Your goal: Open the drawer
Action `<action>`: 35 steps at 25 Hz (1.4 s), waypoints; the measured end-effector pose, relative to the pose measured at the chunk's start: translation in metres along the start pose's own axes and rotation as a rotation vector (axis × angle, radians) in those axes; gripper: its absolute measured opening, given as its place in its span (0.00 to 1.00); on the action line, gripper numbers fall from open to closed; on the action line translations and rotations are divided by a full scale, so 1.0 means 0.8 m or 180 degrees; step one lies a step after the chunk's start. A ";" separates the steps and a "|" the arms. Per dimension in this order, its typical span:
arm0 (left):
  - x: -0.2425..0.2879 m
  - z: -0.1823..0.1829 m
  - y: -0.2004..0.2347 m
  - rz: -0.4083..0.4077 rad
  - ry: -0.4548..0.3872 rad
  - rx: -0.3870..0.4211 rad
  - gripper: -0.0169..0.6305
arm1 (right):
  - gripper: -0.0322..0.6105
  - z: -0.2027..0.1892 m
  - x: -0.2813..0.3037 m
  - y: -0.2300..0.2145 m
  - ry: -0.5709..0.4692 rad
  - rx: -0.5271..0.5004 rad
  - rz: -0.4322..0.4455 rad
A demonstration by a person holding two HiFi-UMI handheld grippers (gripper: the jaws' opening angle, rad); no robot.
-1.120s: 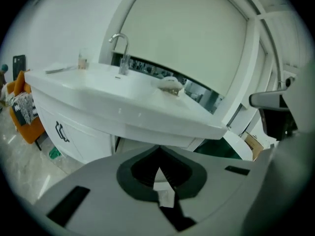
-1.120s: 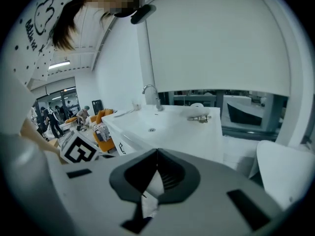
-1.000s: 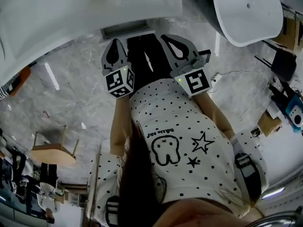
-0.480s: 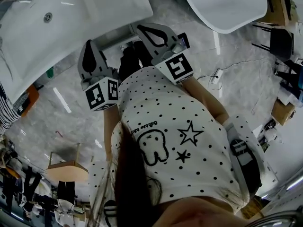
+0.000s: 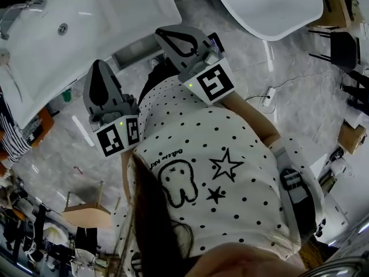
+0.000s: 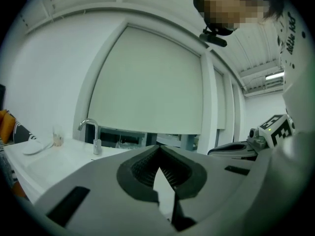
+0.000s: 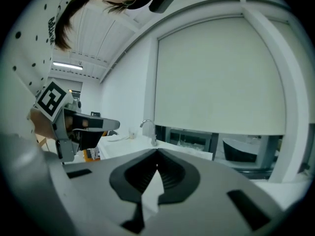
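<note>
Two tongs are held out in front of a person (image 5: pixel 202 172) in a white dotted shirt, seen from above. The left tongs (image 5: pixel 99 65) are closed on nothing: in the left gripper view their ribbed inner faces run together to one point, with only the pale wall showing through the hollow behind it. The right tongs (image 5: pixel 161 33) are closed and empty too (the right gripper view shows the same meeting tips). Each carries its marker cube (image 5: pixel 118 136) at the rear, close to the shirt.

Both tongs are up in the air and well apart from each other, the right ones further forward. Beyond them, at the upper left of the head view, lies a white desk (image 5: pixel 132 4) with a sunken basin and a tap (image 5: pixel 17 9). Just under the desk's near edge runs a grey panel that seems to be the drawer (image 5: pixel 135 49), though whether it stands open or shut cannot be told. Neither pair of tongs touches it; the right tongs are nearer to it.

Both gripper views look roughly level over the desk toward a large pale blind (image 6: pixel 147 82). A white tub (image 5: pixel 271 4) stands on the grey marbled floor (image 5: pixel 288 68) at the upper right.
</note>
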State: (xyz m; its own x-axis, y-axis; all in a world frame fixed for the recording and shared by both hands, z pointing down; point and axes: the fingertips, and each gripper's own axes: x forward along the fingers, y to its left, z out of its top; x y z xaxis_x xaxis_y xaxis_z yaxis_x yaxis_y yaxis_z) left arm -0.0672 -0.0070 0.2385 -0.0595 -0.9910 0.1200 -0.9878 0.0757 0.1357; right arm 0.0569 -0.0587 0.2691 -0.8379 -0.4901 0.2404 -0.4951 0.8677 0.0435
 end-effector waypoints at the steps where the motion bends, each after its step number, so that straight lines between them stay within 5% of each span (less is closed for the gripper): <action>1: -0.002 0.001 -0.002 -0.0014 -0.0024 0.0023 0.03 | 0.07 0.000 -0.001 0.002 -0.0010 -0.0005 0.0017; 12: -0.013 -0.029 -0.019 -0.0090 -0.0007 -0.0211 0.03 | 0.07 -0.004 0.010 0.041 -0.0141 -0.0111 0.0355; 35: -0.009 -0.026 -0.017 -0.0092 -0.0016 -0.0179 0.03 | 0.07 -0.008 0.012 0.043 -0.0015 -0.0302 0.0399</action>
State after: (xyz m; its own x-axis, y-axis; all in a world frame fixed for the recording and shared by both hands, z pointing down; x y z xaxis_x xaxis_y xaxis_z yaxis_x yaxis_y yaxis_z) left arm -0.0504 0.0016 0.2565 -0.0318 -0.9934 0.1102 -0.9796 0.0528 0.1941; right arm 0.0331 -0.0328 0.2790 -0.8929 -0.3775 0.2453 -0.3627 0.9260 0.1048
